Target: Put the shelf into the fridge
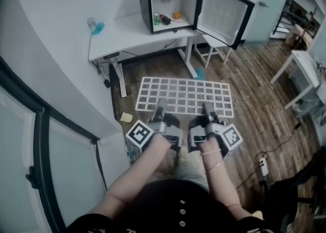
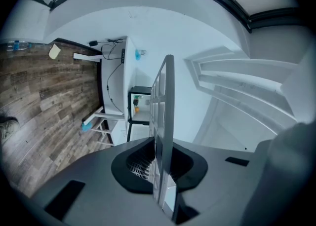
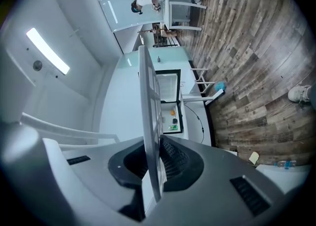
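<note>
A white wire-grid shelf (image 1: 186,96) is held flat in the air above the wood floor. My left gripper (image 1: 159,110) is shut on its near edge at the left, my right gripper (image 1: 208,111) on its near edge at the right. In both gripper views the shelf (image 2: 165,116) (image 3: 148,121) shows edge-on, clamped between the dark pads. The small black fridge (image 1: 170,3) stands on a white desk (image 1: 127,33) ahead, its door (image 1: 224,16) swung open to the right. Bottles and an orange thing sit on its floor; the upper part is bare.
A white wall and a glass partition (image 1: 61,176) run close on my left. A second white table (image 1: 303,69) and a power strip (image 1: 263,166) with its cable lie to the right. A white stool (image 1: 211,51) stands under the open door.
</note>
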`<state>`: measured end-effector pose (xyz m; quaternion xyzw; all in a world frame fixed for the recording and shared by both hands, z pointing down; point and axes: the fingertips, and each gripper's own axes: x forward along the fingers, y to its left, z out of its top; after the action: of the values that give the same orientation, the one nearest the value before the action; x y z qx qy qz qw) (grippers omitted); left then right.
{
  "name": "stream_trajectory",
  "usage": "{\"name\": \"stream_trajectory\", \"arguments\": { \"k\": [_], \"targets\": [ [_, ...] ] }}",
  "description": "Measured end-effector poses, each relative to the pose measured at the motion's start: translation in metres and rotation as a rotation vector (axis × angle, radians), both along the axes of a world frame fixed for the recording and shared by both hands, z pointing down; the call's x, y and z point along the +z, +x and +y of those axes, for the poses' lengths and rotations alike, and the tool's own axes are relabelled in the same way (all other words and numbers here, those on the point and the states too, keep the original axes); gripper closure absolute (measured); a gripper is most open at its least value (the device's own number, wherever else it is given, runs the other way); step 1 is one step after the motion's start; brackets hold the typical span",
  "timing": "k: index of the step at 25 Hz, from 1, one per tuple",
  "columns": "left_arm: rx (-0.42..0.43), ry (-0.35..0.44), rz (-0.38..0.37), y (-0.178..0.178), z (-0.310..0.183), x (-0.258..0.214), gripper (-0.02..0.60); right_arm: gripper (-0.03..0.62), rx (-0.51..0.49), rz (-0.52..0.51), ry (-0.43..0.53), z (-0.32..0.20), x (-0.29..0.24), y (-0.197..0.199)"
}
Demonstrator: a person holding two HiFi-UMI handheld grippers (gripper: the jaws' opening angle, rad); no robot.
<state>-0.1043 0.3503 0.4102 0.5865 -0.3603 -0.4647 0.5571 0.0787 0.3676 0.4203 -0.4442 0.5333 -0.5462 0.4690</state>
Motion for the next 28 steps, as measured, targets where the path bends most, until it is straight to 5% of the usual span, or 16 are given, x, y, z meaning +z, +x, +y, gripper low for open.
{"name": "stream_trajectory", "arguments": {
  "k": [14,21,28],
  "targets": [
    [-0.012,0.039,0.015,0.011,-0.046,0.016,0.546,0.557,-0.023,0.01,0.045,-0.049,0.014,0.011],
    [-0.063,0.037,0.022,0.039,-0.149,-0.006,0.546,0.557,-0.065,0.031,0.054,-0.16,-0.014,0.04],
    [-0.104,0.049,0.033,0.055,-0.199,-0.006,0.546,0.557,-0.096,0.047,0.071,-0.216,-0.017,0.056]
  ]
}}
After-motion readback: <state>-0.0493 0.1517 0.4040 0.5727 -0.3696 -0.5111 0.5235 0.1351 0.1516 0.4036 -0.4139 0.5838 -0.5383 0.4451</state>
